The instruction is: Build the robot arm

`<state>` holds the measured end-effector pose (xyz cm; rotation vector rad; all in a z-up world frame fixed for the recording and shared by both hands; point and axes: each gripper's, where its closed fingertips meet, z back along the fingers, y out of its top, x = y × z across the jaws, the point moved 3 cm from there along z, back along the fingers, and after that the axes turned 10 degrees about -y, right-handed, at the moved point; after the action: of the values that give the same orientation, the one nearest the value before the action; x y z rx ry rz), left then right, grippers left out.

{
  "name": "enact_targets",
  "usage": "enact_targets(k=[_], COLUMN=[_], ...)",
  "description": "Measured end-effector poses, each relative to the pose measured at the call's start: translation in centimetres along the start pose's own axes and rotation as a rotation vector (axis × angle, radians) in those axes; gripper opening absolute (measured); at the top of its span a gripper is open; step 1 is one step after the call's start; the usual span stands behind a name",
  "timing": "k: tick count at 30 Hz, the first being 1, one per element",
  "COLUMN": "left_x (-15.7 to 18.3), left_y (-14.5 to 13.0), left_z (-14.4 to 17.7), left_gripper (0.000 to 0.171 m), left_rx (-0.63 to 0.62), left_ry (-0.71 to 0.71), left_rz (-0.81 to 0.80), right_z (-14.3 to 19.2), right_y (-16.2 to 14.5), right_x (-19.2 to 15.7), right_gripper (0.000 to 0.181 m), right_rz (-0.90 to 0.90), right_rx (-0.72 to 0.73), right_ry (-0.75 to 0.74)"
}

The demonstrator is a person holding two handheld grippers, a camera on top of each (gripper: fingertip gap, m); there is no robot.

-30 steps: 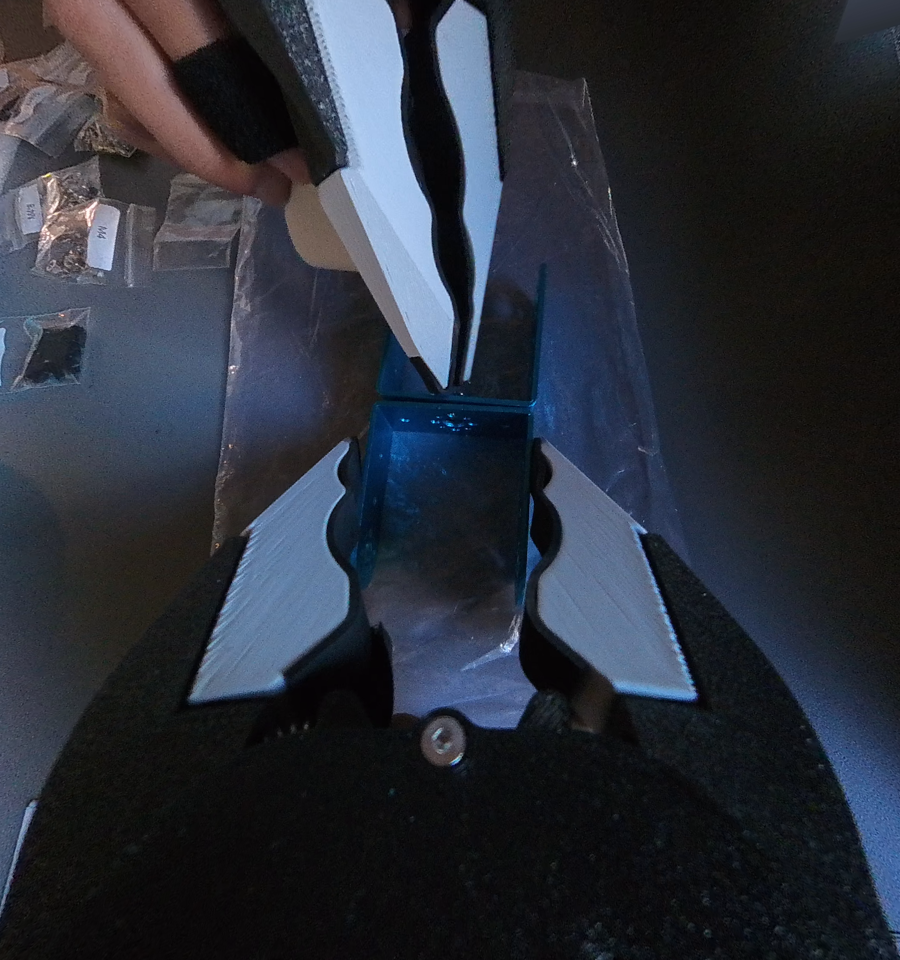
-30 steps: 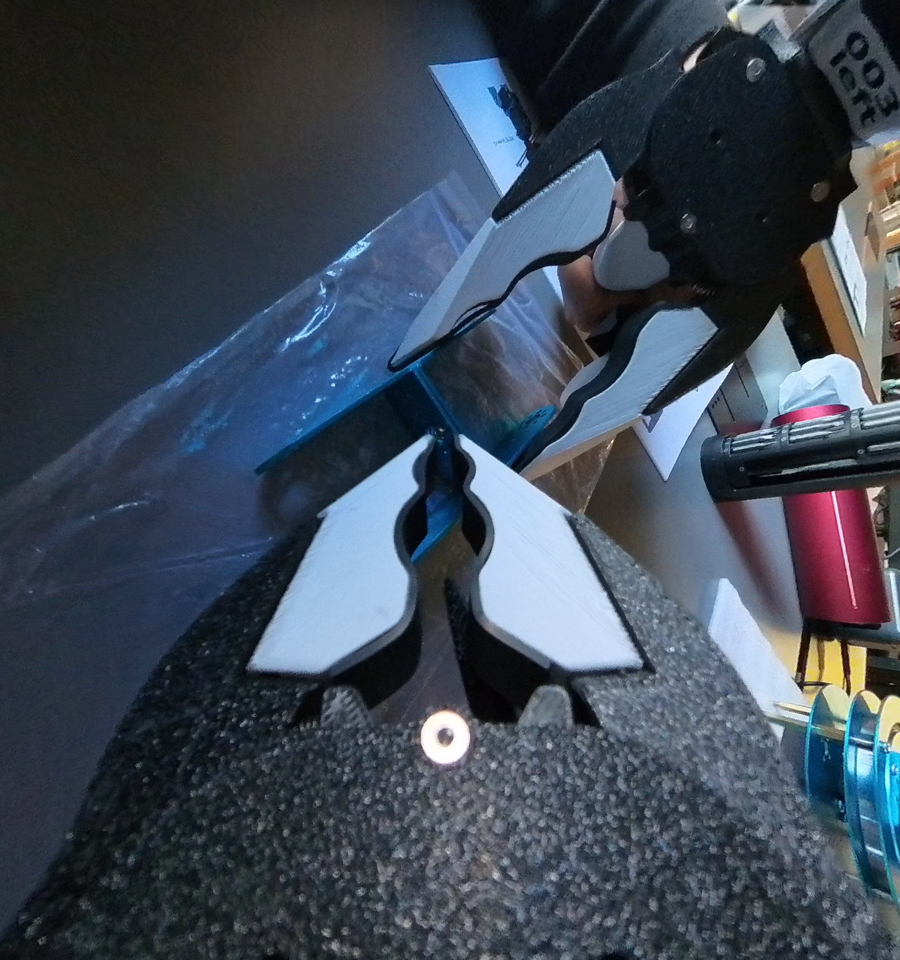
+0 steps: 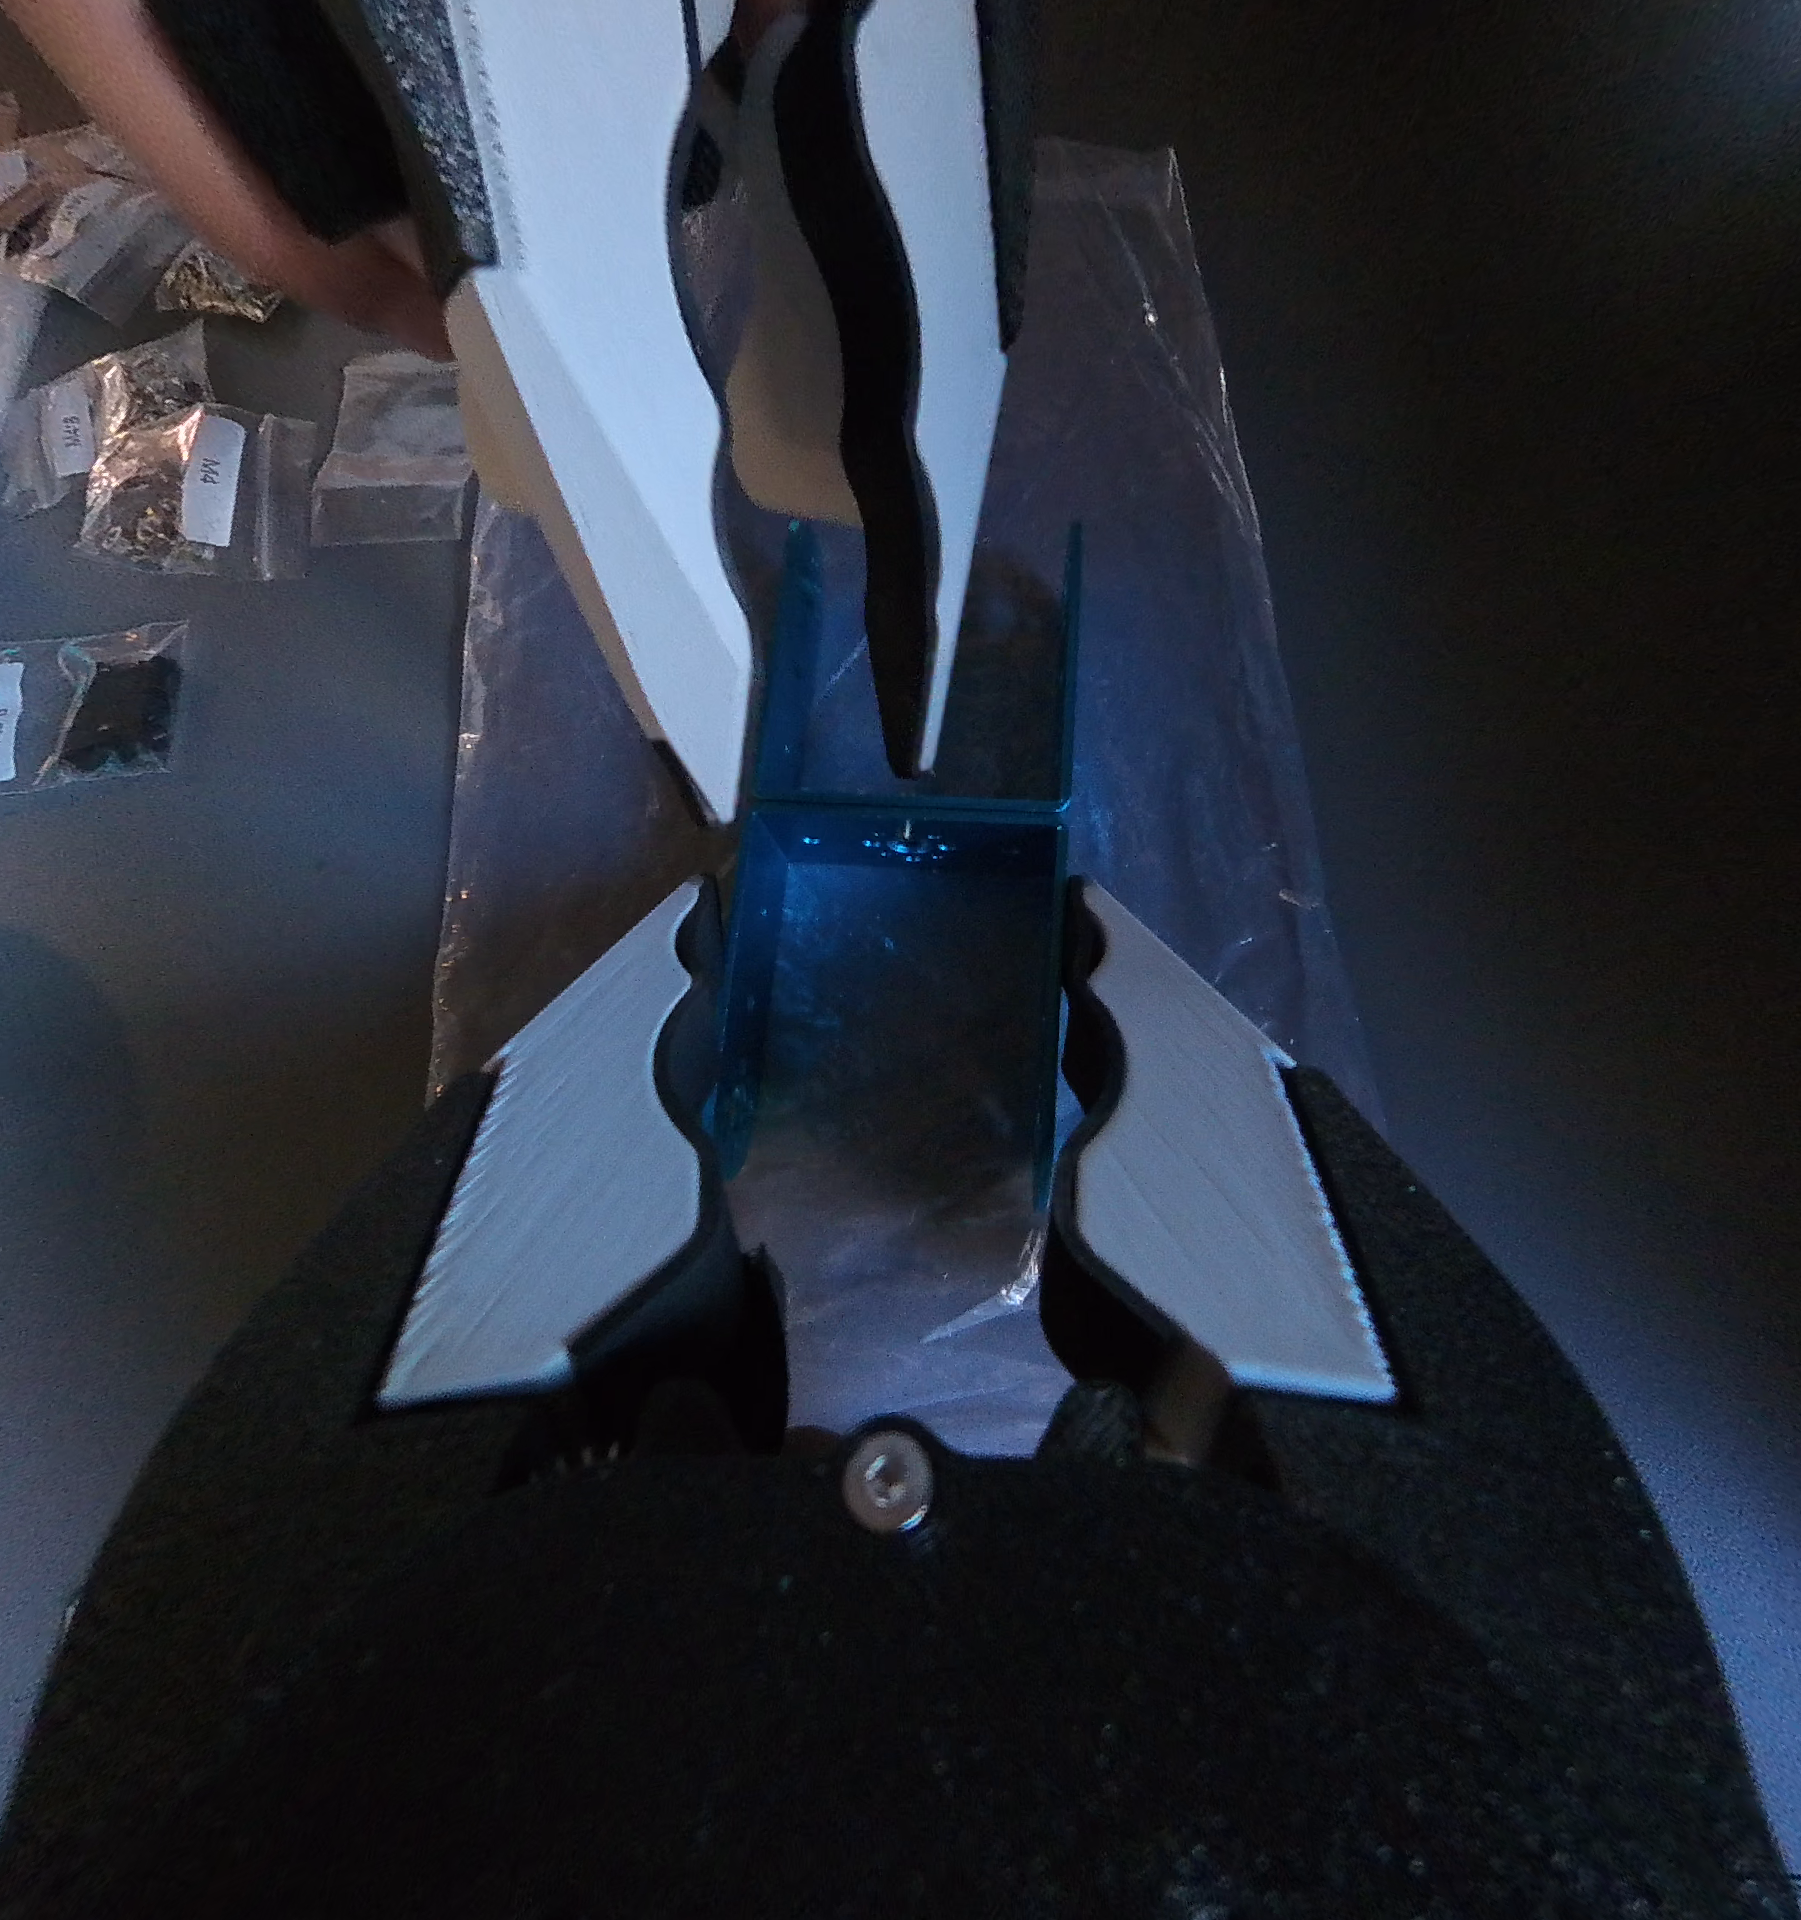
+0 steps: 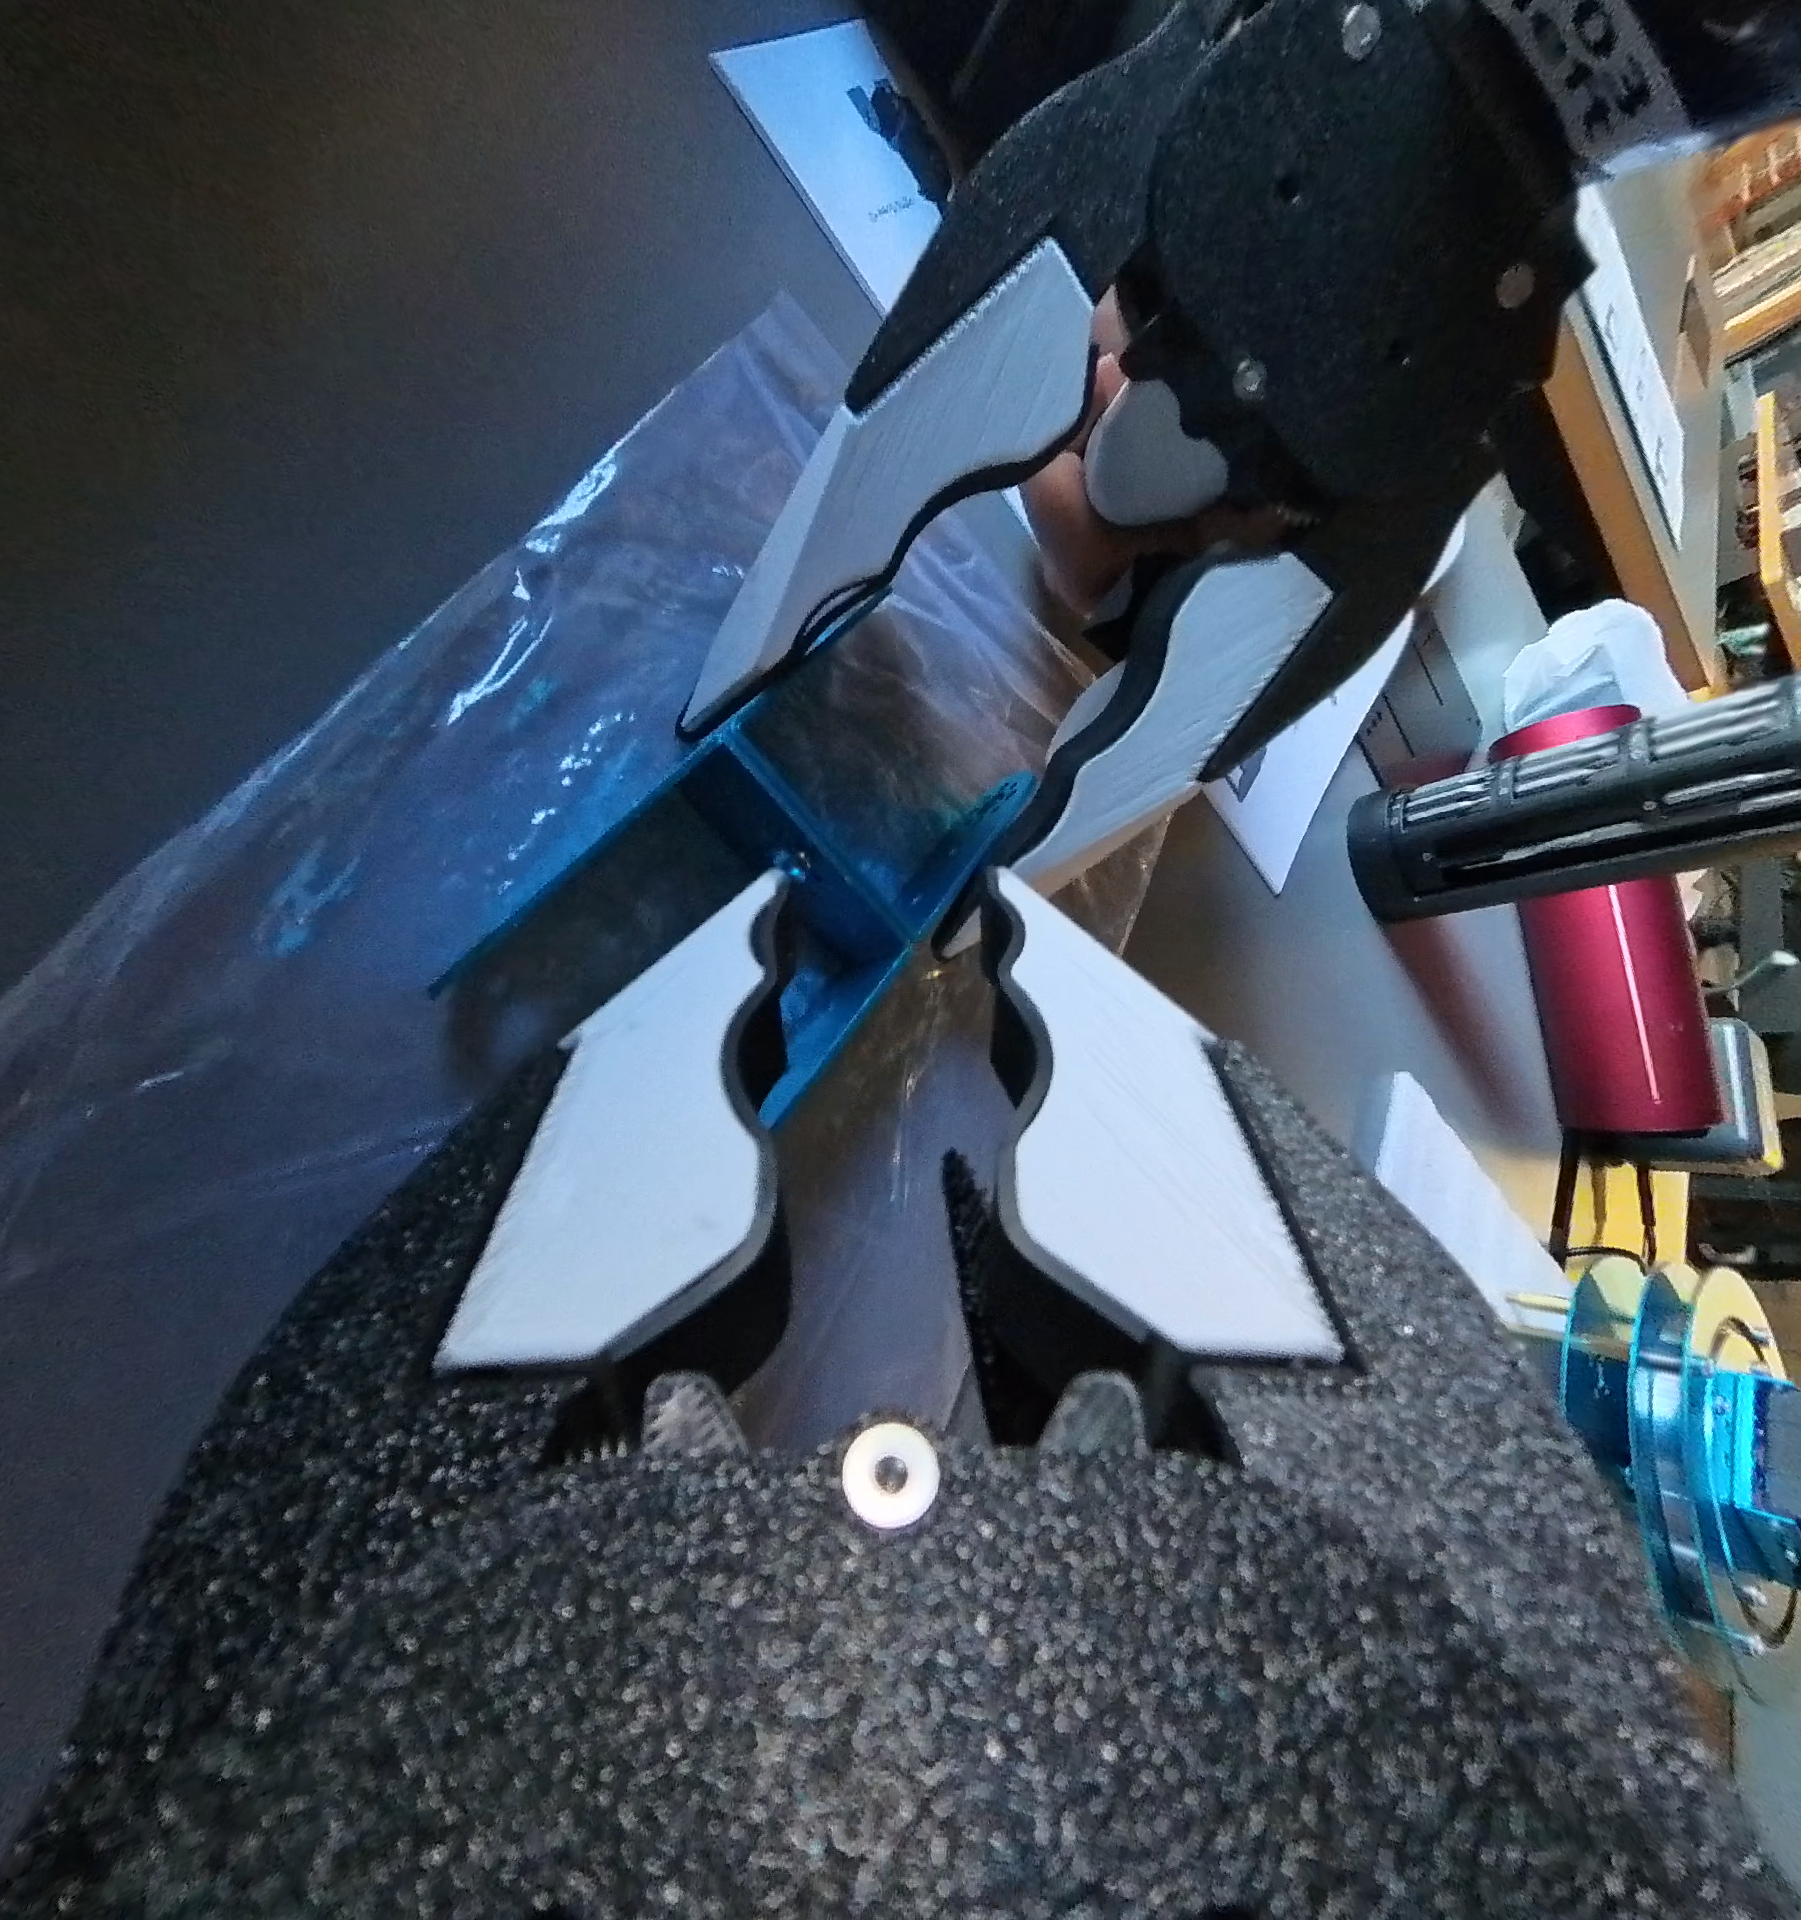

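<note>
**Gripping a blue metal bracket from two sides**

Clamping across the bracket (image 3: 891,997), the left gripper (image 3: 891,914) is pressing a white finger (image 3: 605,1132) against each outer side wall, its jaws spread just as wide as the piece. The bracket is sitting in the centre of the left wrist view, H-shaped from above, with a cross wall joining two long blue plates, and it is lying on a clear plastic bag (image 3: 1187,582) spread over a dark tabletop (image 3: 1550,520).

Coming in from the top of that frame, the right gripper (image 3: 823,800) is standing partly open, one fingertip outside the far left plate and the other dipping between the two plates. In the right wrist view its jaws (image 4: 880,894) are straddling one blue plate edge (image 4: 834,1018) without visibly pinching it.

Small labelled bags of hardware (image 3: 163,488) are lying at the upper left of the left view. A red cylinder (image 4: 1602,935) and a black ribbed handle (image 4: 1602,821) are showing at the right of the right view.
</note>
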<state>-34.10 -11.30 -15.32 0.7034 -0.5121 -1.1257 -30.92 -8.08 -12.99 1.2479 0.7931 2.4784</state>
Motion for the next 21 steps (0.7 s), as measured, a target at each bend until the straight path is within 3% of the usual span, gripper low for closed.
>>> enact_targets(k=[14, 17, 21], left_x=[0.1, 0.1, 0.6], left_y=[0.0, 0.1, 0.7], left_z=[-0.1, 0.0, 0.8], left_gripper=[0.067, 0.081, 0.081], left_rx=[-0.009, -0.006, 0.029], left_ry=[0.028, 0.028, 0.021], left_rz=[0.0, 0.019, 0.008], right_z=[0.4, 2.5, 7.4], right_y=[-0.1, 0.2, -0.5], right_x=[0.9, 2.1, 3.1], right_gripper=[0.041, 0.045, 0.043], right_rz=[-0.042, -0.128, -0.416], right_rx=[-0.032, -0.06, -0.142], right_ry=[-0.045, -0.084, -0.143])
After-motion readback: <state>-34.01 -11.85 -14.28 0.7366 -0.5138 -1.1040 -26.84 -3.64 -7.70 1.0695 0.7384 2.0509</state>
